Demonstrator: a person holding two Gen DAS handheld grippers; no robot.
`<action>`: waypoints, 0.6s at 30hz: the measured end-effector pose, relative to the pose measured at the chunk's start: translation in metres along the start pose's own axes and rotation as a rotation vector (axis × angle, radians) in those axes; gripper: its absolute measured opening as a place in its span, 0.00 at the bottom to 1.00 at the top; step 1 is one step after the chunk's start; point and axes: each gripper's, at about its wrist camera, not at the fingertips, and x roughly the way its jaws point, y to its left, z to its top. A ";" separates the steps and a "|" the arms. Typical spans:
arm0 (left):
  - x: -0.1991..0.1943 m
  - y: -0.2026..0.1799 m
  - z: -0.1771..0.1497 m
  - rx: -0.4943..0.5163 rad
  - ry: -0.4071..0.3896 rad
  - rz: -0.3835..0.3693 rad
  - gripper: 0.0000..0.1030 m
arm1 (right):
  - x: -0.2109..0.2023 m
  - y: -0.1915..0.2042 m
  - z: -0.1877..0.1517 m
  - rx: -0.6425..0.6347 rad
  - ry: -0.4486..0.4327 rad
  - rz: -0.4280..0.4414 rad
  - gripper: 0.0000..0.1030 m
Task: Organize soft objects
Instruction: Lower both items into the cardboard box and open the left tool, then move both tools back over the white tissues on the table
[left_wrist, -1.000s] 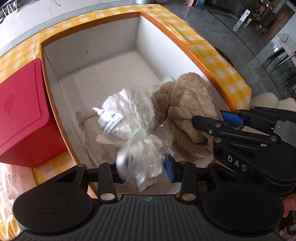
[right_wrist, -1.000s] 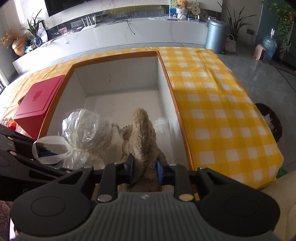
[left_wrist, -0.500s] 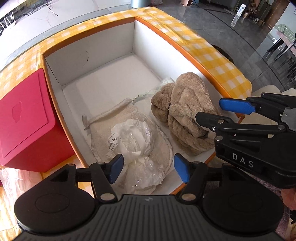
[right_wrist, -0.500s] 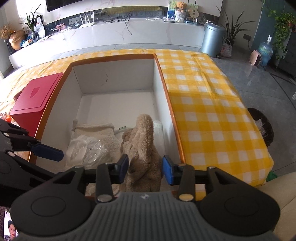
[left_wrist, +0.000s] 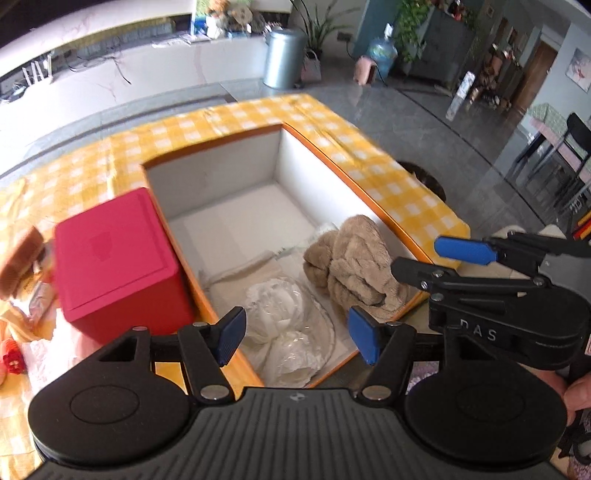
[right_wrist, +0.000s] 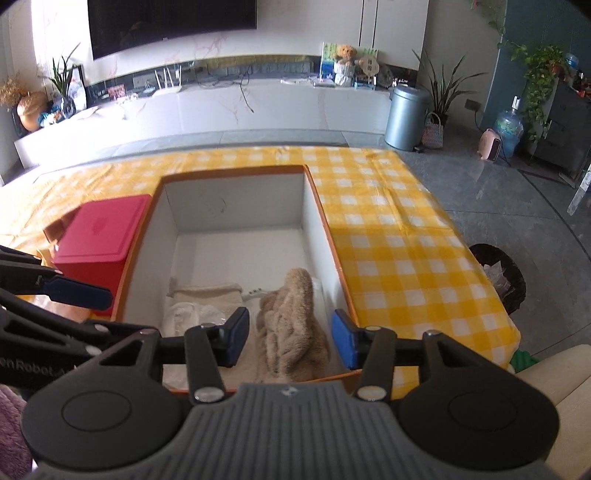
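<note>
A white-walled box with an orange rim (left_wrist: 221, 177) (right_wrist: 236, 203) sits on the yellow checked table. Inside, at its near end, a brown plush toy (left_wrist: 354, 266) (right_wrist: 291, 325) lies on the right. A clear plastic bag of white stuffing (left_wrist: 280, 314) (right_wrist: 192, 314) rests on a cream cloth pouch (left_wrist: 236, 277) on the left. My left gripper (left_wrist: 297, 332) (right_wrist: 66, 310) hangs open above the bag, touching nothing. Over the plush, my right gripper (right_wrist: 291, 338) (left_wrist: 432, 258) has its jaws opening, pads clear of the fur.
A red lidded box (left_wrist: 110, 258) (right_wrist: 99, 236) stands against the big box's left side. Loose packets and a brown item (left_wrist: 18, 258) lie further left. A purple fluffy cloth (right_wrist: 11, 424) shows at the near left. A dark bin (right_wrist: 498, 273) stands off the table's right edge.
Both grippers let go: the left released the plastic bag, the right released the plush, and both items now lie in the box. Both grippers opened, rose and drew back.
</note>
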 end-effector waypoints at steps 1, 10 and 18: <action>-0.007 0.003 -0.004 -0.001 -0.024 0.009 0.72 | -0.003 0.003 -0.002 0.008 -0.007 0.007 0.48; -0.054 0.044 -0.049 -0.069 -0.187 0.119 0.72 | -0.020 0.044 -0.027 0.104 -0.070 0.125 0.48; -0.072 0.086 -0.087 -0.152 -0.217 0.219 0.72 | -0.023 0.100 -0.047 0.106 -0.101 0.213 0.48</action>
